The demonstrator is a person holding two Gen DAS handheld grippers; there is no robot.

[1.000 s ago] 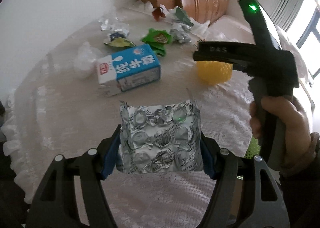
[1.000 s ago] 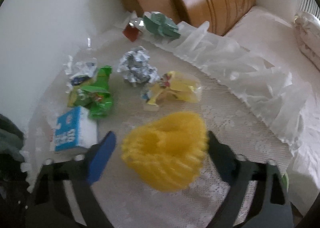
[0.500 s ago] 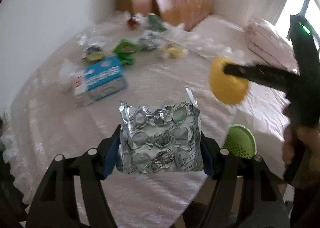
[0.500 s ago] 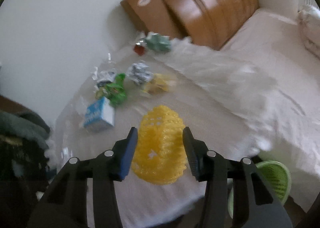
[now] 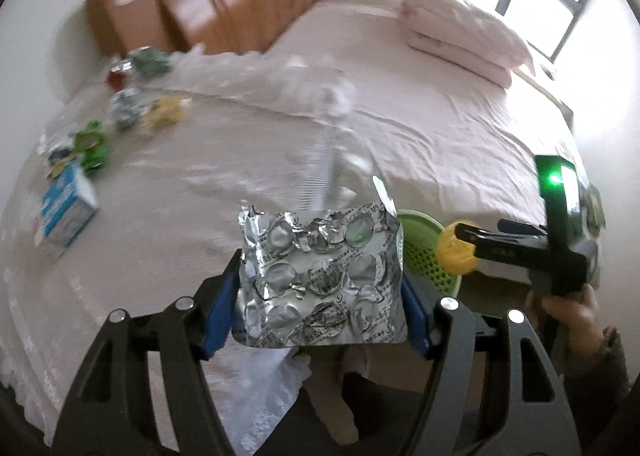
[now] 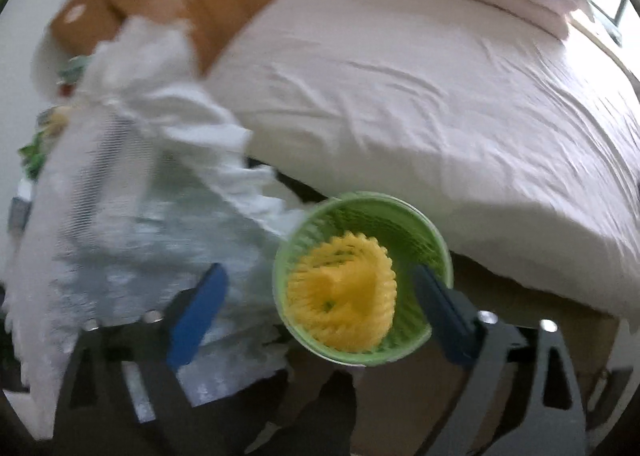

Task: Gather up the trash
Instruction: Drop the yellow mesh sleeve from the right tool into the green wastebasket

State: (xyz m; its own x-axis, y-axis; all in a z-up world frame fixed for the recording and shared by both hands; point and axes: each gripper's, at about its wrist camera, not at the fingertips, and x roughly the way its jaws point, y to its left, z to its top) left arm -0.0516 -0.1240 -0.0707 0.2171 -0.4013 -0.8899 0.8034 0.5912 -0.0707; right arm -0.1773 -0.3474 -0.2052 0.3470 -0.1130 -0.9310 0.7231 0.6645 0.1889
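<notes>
Trash items in hand number two, one per tool. Left tongs (image 5: 320,292) are closed on a crumpled foil blister sheet (image 5: 322,276), held flat between the blue pads, above the edge of the tabletop (image 5: 168,215). Right tongs (image 6: 320,302) stand wide apart; the yellow foam net (image 6: 340,294) sits between the pads without visibly touching either, directly over or already inside the green basket (image 6: 432,252) on the floor beside the bed (image 6: 440,95). Blur prevents telling which.

Judgement: the step in hand is the drop into the basket. To do it well, keep the right tool centred over the rim until the net has settled, then bring the foil sheet over the same opening before releasing, as a light sheet may drift.

Farther off on the tabletop, one blue and white carton (image 5: 64,211), one green wrapper (image 5: 94,149), one foil ball (image 5: 128,105), one yellow wrapper (image 5: 166,113) and further small litter near the wall, too blurred to count. One basket, one bed, one pillow stack (image 5: 460,31).
</notes>
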